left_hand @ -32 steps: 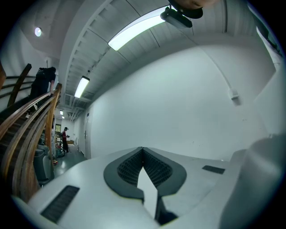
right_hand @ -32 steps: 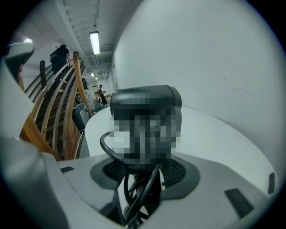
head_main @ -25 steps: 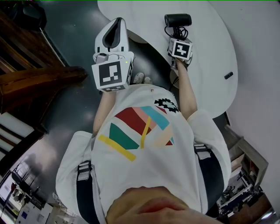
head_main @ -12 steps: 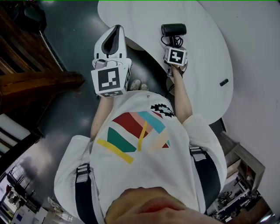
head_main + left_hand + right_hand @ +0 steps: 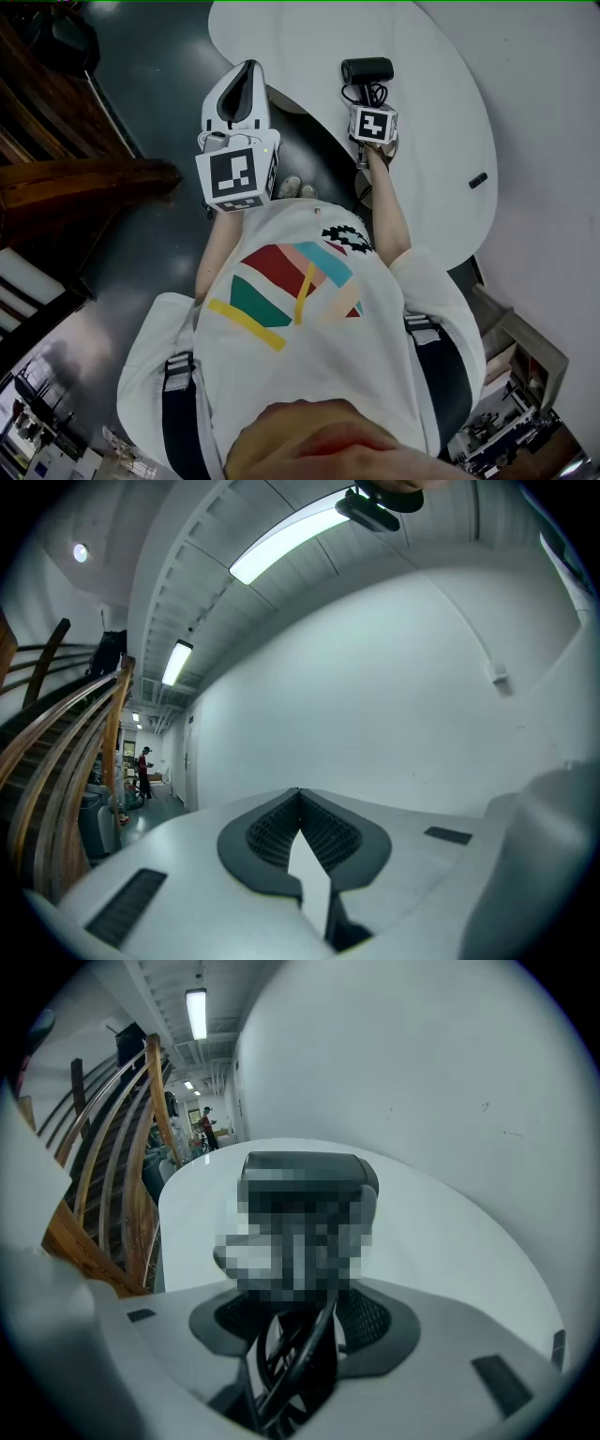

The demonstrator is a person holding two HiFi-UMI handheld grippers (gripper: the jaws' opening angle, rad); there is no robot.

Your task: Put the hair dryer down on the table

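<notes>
Nearest to you is your white T-shirt with coloured stripes [image 5: 309, 281], and both bare forearms reach out from it. Your left forearm [image 5: 216, 248] rises ahead of your chest and carries the left gripper [image 5: 248, 67] over the dark glossy floor [image 5: 150, 84], just beside the table's edge. It points level. Its jaws are pressed together at the tips with nothing between them, as the left gripper view [image 5: 300, 794] shows. Its black-and-white marker cube [image 5: 234, 173] faces up towards your head.

Your right forearm [image 5: 389, 202] stretches further forward, over the rim of the white round-edged table [image 5: 441, 84]. The right gripper [image 5: 370, 101] tilts downward towards the tabletop [image 5: 450, 1241]. Its jaws are clamped on the handle of the black hair dryer [image 5: 367, 69], and the looped black cord [image 5: 291, 1372] is bunched between them. In the right gripper view [image 5: 302, 1312] the dryer's barrel [image 5: 305, 1168] stands crosswise above the jaws, over the middle of the table. Whether its end touches the surface cannot be told.

Further right on the table lies a small dark object [image 5: 478, 179], well apart from the dryer. To your left runs a brown wooden stair railing [image 5: 84, 178], which also shows in both gripper views [image 5: 103, 1147]. A long ceiling light strip [image 5: 291, 536] glows overhead, and far down the corridor stands a person [image 5: 143, 771].
</notes>
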